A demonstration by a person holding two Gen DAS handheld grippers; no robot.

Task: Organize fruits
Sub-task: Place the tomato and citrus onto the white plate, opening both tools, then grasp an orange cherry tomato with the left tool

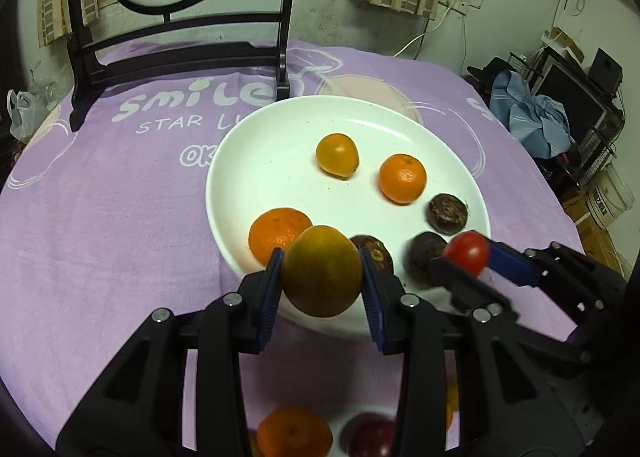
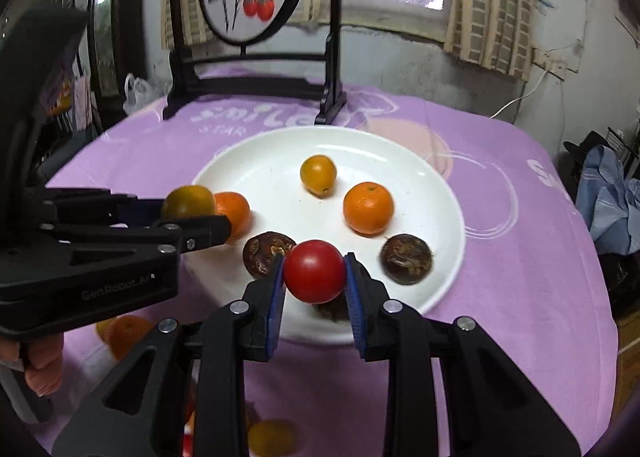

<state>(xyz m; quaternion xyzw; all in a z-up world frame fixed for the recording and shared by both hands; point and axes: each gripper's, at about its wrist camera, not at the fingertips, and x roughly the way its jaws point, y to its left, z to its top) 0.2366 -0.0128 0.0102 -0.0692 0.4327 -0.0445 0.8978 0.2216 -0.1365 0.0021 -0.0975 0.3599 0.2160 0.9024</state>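
Fruit held over the plate (image 1: 280,129)
Left tool (image 1: 322,277) grips a yellow-green fruit (image 1: 322,271), right tool (image 2: 314,273) a tomato (image 2: 315,271); oranges and dark fruits lie below.

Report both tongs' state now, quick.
Left tongs: closed on the yellow-green fruit.
Right tongs: closed on the red tomato.

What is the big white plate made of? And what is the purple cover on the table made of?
The plate looks like glazed ceramic: smooth, white and shiny, with light glinting on its rim, though it could be hard plastic. The purple cover looks like soft, matte cloth: it has printed letters and hangs over the table's edge.
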